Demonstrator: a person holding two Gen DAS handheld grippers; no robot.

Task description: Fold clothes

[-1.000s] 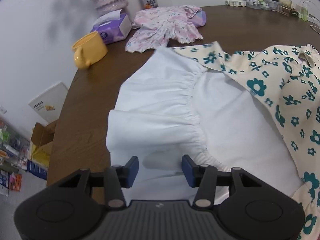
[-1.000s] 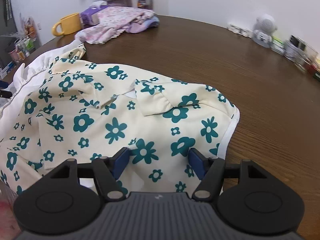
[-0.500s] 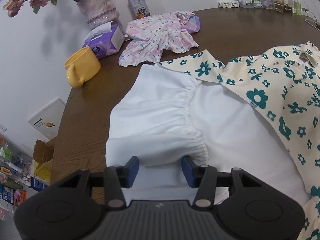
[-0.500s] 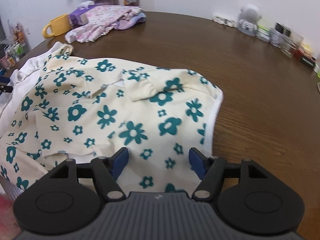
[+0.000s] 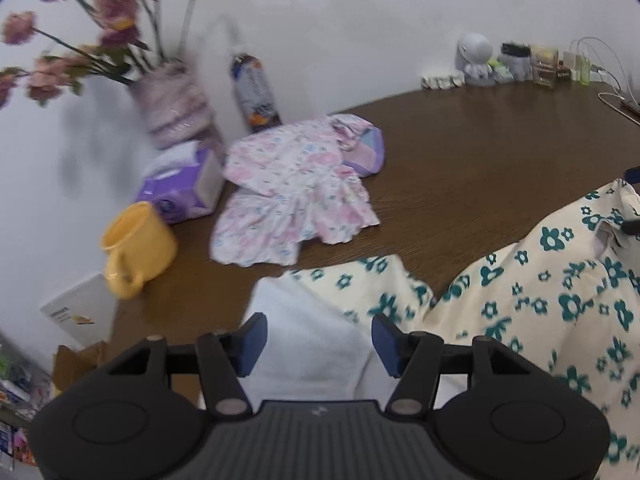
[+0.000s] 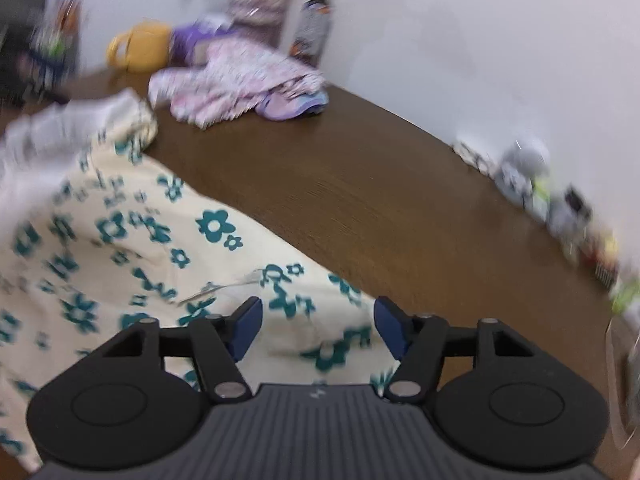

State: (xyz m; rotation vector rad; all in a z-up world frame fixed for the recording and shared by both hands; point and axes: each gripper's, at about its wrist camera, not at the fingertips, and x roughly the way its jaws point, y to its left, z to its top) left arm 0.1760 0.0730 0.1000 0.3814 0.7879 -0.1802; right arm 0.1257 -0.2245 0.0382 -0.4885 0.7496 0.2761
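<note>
A cream garment with teal flowers (image 5: 540,312) lies spread on the brown table (image 5: 480,152), its white inner part (image 5: 312,332) turned out at the left. My left gripper (image 5: 319,342) hovers over that white part near its far edge. Its jaws are opening, with white cloth lying between and below them, and the pads do not press it. In the blurred right wrist view the same floral garment (image 6: 132,240) fills the lower left. My right gripper (image 6: 318,326) is over its near right corner; its jaws are closing a little, with floral cloth between them but no grip.
A pink flowered garment (image 5: 296,196) lies on a purple item at the back. Beside it stand a yellow mug (image 5: 136,248), a purple tissue pack (image 5: 180,188), a flower vase (image 5: 176,108) and a bottle (image 5: 254,92). Small items (image 5: 476,60) line the far right edge.
The left view has moved toward the white part's far edge, and its jaws stand wider. The right view has rolled and blurred, with the garment now lying to its left.
</note>
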